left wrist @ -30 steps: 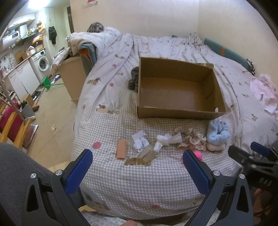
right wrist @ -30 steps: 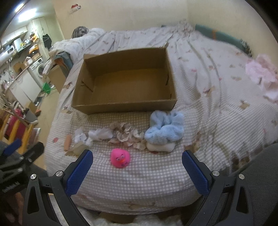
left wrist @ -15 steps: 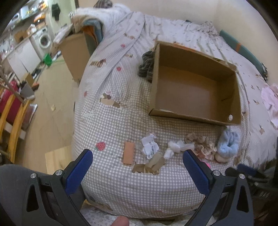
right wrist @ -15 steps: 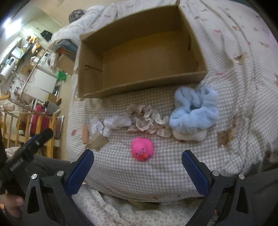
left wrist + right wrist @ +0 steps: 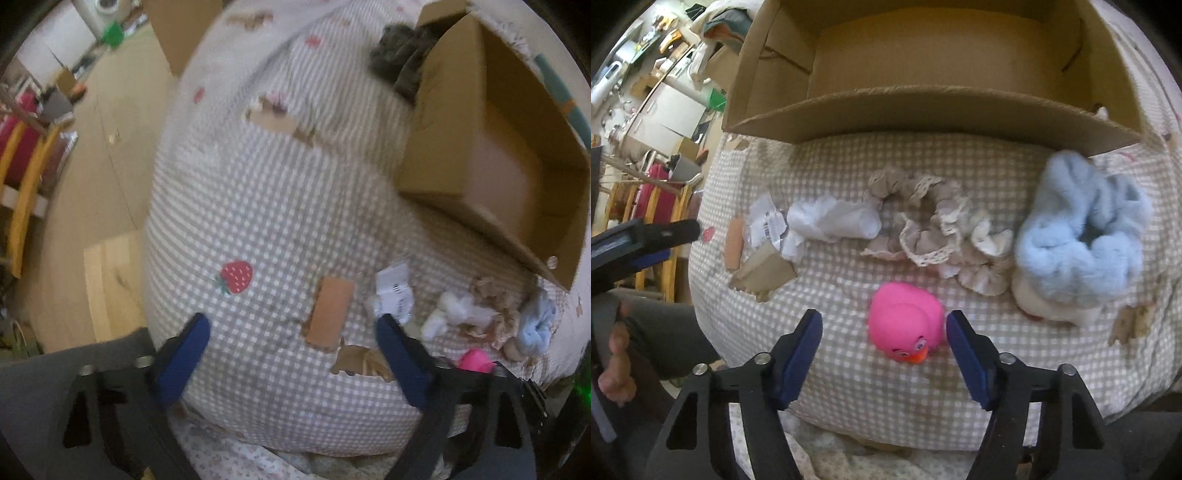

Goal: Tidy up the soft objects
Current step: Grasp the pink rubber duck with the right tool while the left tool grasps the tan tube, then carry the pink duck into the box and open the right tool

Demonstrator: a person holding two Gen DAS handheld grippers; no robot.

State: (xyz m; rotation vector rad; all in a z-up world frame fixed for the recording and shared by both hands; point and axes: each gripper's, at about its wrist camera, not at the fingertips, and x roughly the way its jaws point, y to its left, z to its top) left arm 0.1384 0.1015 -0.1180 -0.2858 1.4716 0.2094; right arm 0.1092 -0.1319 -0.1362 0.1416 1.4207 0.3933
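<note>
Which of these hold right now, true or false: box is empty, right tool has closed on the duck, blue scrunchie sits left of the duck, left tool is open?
1. The cardboard box is empty. True, as far as its visible floor shows.
2. The right tool has closed on the pink duck. False: its jaws are open on either side of the duck.
3. The blue scrunchie lies left of the duck. False: it lies to the right.
4. The left tool is open. True.
</note>
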